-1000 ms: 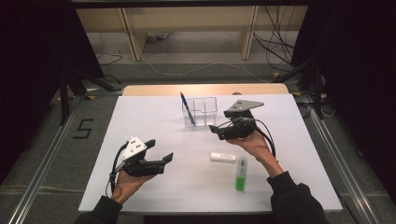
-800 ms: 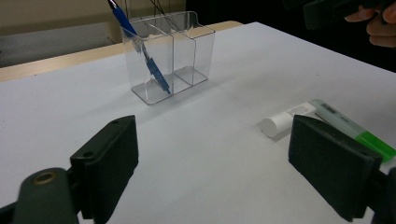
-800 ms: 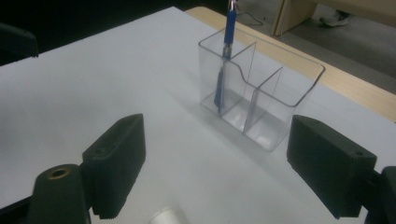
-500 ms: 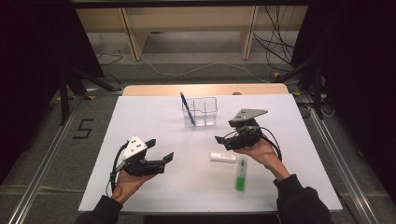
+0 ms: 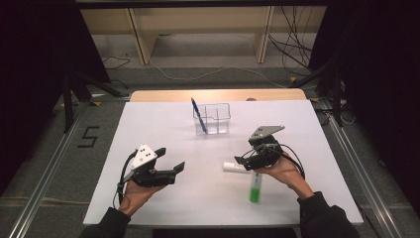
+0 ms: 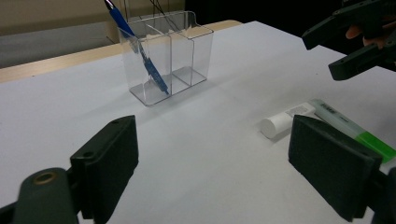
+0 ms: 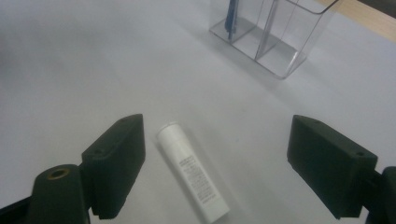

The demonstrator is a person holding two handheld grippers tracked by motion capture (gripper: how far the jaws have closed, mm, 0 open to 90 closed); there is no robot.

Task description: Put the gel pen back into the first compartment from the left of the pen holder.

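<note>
White table [image 5: 163,124] spreads beneath everything, with a clear organizer [image 5: 212,118] near its far edge holding a slanted blue pen [image 5: 198,115]. Left gripper [image 5: 170,159] hovers wide open, empty. Right gripper [image 5: 243,161] gapes over the white tube [image 7: 191,171], not touching it; a green marker [image 5: 254,186] lies just beside.

my right claw [image 5: 243,161] hangs wide over the white tube [image 7: 192,176], bare table [image 5: 163,124] on both sides of it, so my jaws have room. the green marker [image 5: 254,187] lies just beside the tube's far end, crowding that side. the clear organizer [image 5: 212,119] with its blue pen [image 5: 198,115] stands well apart. my left claw [image 5: 171,158] is off across open table.
</note>
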